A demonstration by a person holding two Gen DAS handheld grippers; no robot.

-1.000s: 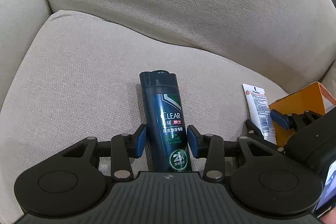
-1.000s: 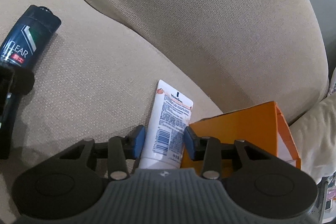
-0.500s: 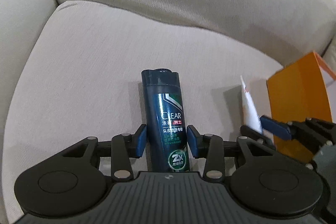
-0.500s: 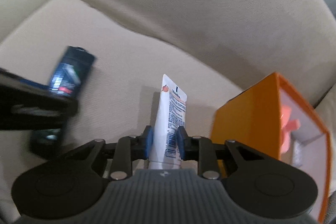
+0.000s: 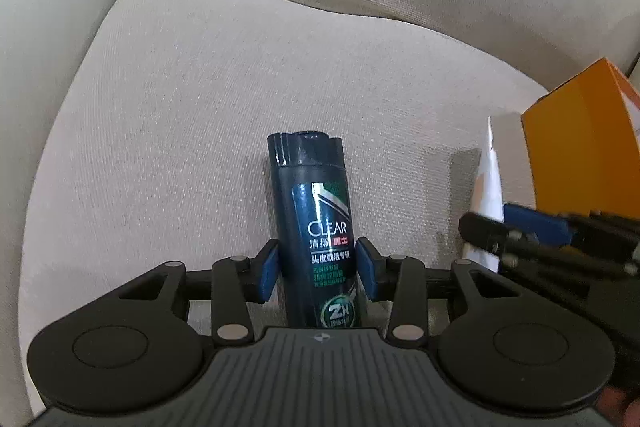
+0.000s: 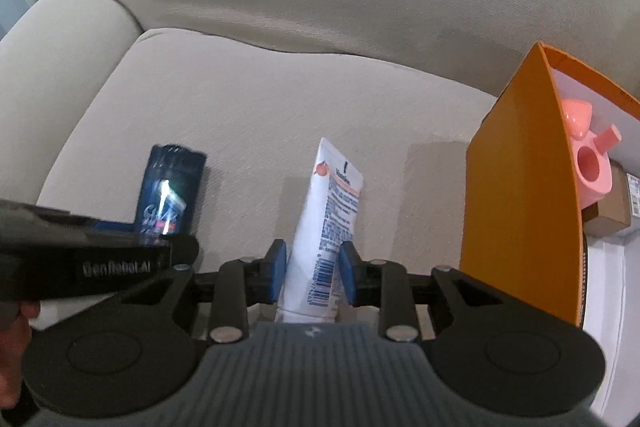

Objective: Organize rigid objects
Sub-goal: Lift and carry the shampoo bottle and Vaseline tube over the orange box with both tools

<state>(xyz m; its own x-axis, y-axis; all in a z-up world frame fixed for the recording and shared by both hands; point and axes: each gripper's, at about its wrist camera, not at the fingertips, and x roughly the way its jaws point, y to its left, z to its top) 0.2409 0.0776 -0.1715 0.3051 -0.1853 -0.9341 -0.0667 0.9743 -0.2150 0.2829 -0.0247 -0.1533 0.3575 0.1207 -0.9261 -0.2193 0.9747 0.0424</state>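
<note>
While left hand-held gripper (image 5: 318, 269) clamps the dark shampoo bottle (image 5: 316, 223) over the sofa seat (image 5: 180, 107), right hand-held gripper (image 6: 313, 275) grips the white tube (image 6: 328, 227), jaws just reopened slightly. Orange box (image 6: 520, 211) sits just right of the tube.

Glossy dark plastic bottle (image 5: 316, 227), smooth white plastic tube (image 6: 332, 223), matt orange cardboard box (image 6: 520, 195), coarse-woven beige cloth cushion (image 5: 200, 107).

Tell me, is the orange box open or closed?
Open. In the right wrist view, the orange box shows its white inside, with a pink toy and a small brown carton visible in it.
</note>
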